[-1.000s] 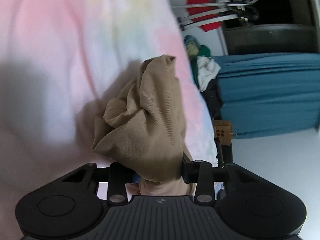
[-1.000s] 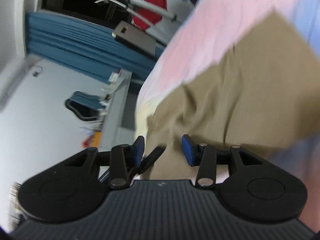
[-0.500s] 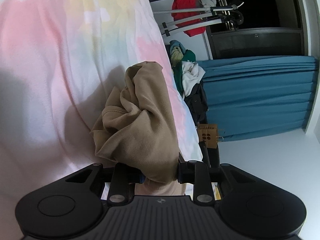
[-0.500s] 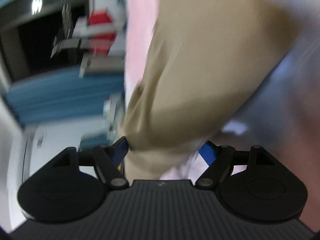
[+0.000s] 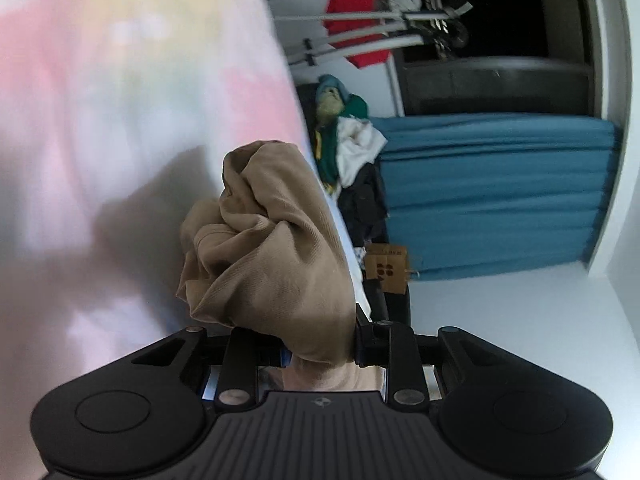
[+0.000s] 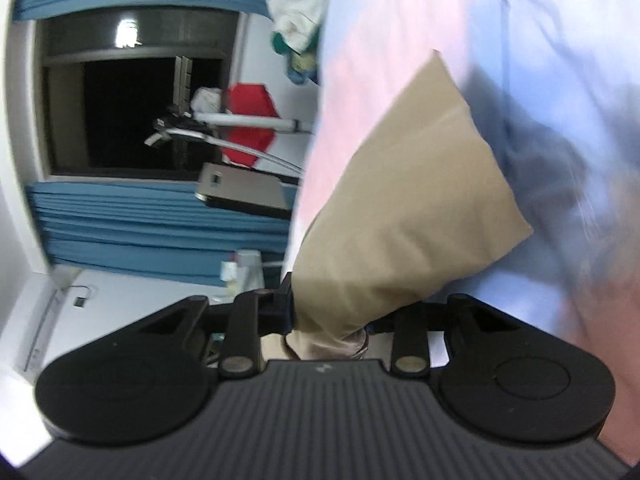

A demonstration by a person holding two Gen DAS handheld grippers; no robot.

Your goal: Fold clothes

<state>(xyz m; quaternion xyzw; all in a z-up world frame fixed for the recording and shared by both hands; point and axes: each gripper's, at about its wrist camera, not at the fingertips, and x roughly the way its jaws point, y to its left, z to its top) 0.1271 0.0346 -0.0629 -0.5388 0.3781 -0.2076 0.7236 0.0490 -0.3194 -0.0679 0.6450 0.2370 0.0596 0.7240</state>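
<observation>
Tan cotton garment point(image 5: 276, 248) hangs bunched above the pastel tie-dye bedsheet point(image 5: 100, 120), pinched in the left gripper point(image 5: 318, 346); the right gripper point(image 6: 330, 320) is closing on its other end.

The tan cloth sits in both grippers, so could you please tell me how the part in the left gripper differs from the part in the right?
In the left gripper the tan cloth is bunched into a crumpled wad; in the right gripper, whose jaws are closing, the tan cloth lies flat, with a crisp corner. Both parts sit between jaws over the pastel sheet.
</observation>
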